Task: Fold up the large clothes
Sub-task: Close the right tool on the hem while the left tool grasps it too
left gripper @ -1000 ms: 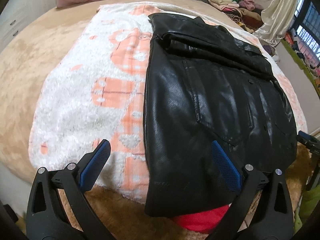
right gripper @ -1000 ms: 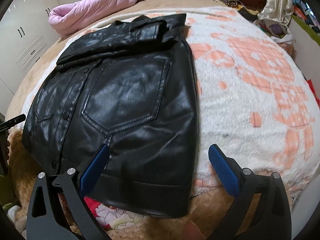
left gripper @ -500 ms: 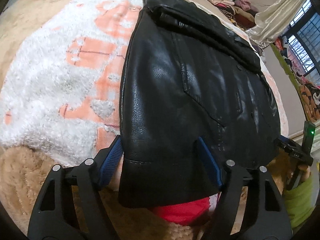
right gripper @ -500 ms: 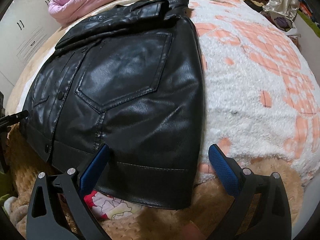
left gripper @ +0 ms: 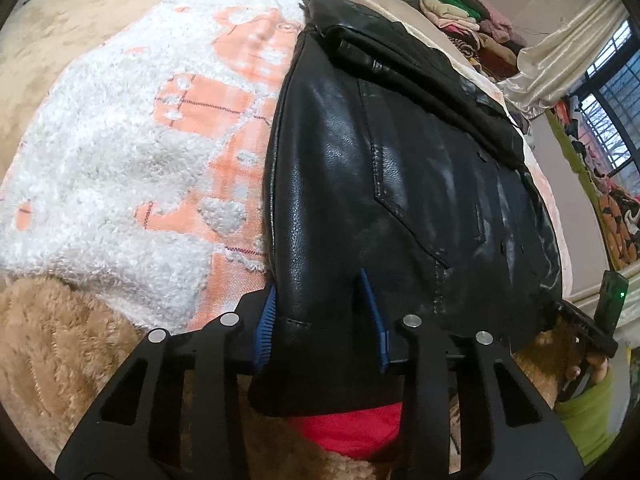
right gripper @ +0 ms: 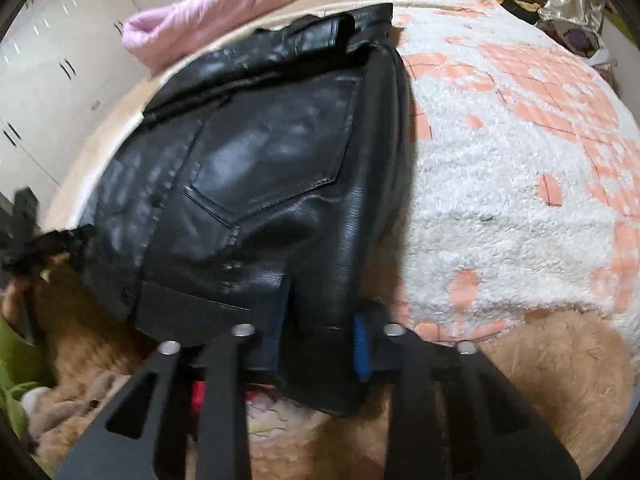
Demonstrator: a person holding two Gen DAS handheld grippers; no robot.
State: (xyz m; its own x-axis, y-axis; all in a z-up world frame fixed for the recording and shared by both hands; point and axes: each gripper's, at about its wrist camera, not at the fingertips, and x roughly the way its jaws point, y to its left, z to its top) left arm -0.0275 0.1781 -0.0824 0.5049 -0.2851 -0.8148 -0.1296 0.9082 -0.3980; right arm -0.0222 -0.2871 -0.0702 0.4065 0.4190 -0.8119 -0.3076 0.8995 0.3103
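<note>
Both grippers pinched onto the near hem of the black leather jacket [left gripper: 400,184].

Left gripper [left gripper: 322,316]: ribbed blue pads [left gripper: 266,326] narrowed to a small gap, the hem's left corner bunched between them, glossy grained leather bulging just above the fingertips. Right gripper [right gripper: 320,328]: fingers likewise closed in on the hem's right corner, with a raised fold running up from between them (right view is motion-blurred, so pad contact is soft but readable). Ahead of both sets of fingers the jacket lies flat, stitched patch pocket up, the collar end folded over at the far side. It sits on a fluffy white-and-orange checked blanket [left gripper: 120,168], which is outboard of each gripper. Under the fingers, shaggy tan fleece [left gripper: 52,340] and a red fabric [left gripper: 352,428] peeking below the hem.
</note>
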